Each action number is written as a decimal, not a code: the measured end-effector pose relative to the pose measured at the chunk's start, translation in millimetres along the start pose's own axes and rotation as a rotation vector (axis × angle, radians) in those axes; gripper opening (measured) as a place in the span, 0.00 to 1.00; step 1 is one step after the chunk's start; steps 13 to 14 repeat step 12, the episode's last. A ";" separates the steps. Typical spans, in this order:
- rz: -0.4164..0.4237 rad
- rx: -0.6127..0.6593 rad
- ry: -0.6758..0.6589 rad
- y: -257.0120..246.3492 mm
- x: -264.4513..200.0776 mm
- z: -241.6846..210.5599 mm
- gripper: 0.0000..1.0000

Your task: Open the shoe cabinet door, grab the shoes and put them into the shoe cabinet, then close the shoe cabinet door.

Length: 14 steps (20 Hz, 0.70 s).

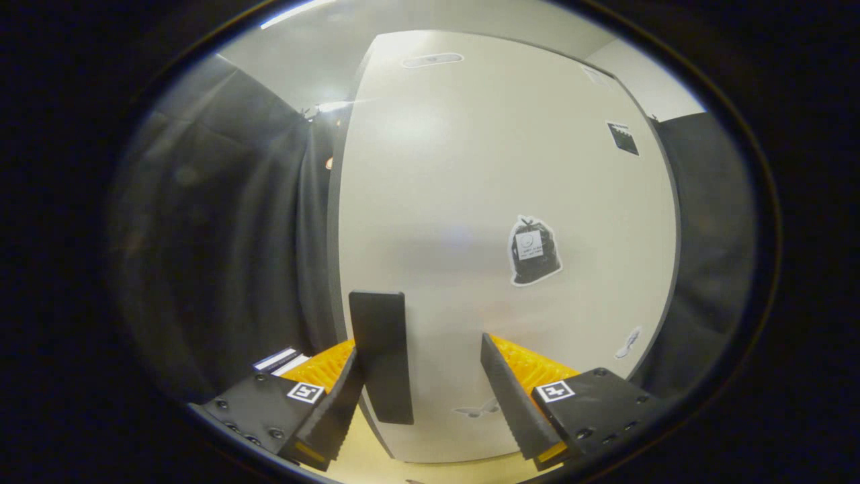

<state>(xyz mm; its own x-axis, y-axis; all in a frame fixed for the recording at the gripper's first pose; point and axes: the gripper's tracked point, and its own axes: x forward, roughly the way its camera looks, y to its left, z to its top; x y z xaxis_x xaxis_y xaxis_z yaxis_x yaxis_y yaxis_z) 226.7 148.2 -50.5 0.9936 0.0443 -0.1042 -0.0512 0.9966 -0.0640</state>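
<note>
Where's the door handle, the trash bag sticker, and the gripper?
door handle (pixel 381 356), gripper view, middle of the dark upright bar, by one finger.
trash bag sticker (pixel 534 250), gripper view, middle of the bag picture on the door.
gripper (pixel 423 390), gripper view, gap between its open jaws.

The pale floor (pixel 430 470) carries the closed shoe cabinet (pixel 504 235).

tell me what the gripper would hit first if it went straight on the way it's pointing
Most likely the dark handle on the pale cabinet door. The gripper is open, the handle sits just inside one finger, and the door panel is right behind it. Depth is hard to judge, so the handle may already be between the fingers.
</note>
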 end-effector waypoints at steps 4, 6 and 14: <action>-0.023 -0.006 -0.003 0.5 6.1 -1.5 0.98; -0.027 -0.005 -0.008 0.5 8.1 -1.9 0.98; -0.027 0.001 -0.014 0.0 7.1 -1.1 0.98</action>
